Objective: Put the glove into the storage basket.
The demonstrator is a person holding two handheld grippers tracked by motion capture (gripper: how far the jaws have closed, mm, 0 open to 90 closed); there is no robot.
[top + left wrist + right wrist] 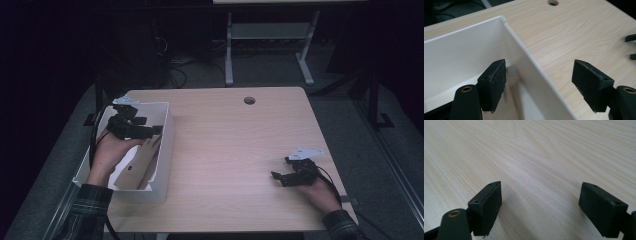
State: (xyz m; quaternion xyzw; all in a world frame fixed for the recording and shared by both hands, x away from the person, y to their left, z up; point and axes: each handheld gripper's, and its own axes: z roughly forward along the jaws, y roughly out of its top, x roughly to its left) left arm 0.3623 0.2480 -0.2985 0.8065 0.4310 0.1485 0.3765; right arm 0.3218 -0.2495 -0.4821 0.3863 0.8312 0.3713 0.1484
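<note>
A white open-topped box (pixel 168 142) stands at the left of the wooden table (pixel 230 145). A tan cardboard piece (pixel 140 167) lies inside it. My left gripper (pixel 154 134) is held above the box with its jaws open. In the left gripper view, the left gripper (pixel 539 82) has one pad (pixel 495 82) over the box's inside and the other over the table. The box's right wall (pixel 529 57) runs between them, untouched. My right gripper (pixel 280 169) rests low at the table's right, open. The right gripper (pixel 540 205) has bare wood between its jaws.
A round cable hole (pixel 249 100) sits near the table's far edge. Behind the table are another table's white legs (pixel 229 55) and cables on the grey floor. The right gripper's jaw tips (pixel 631 47) show far off in the left gripper view.
</note>
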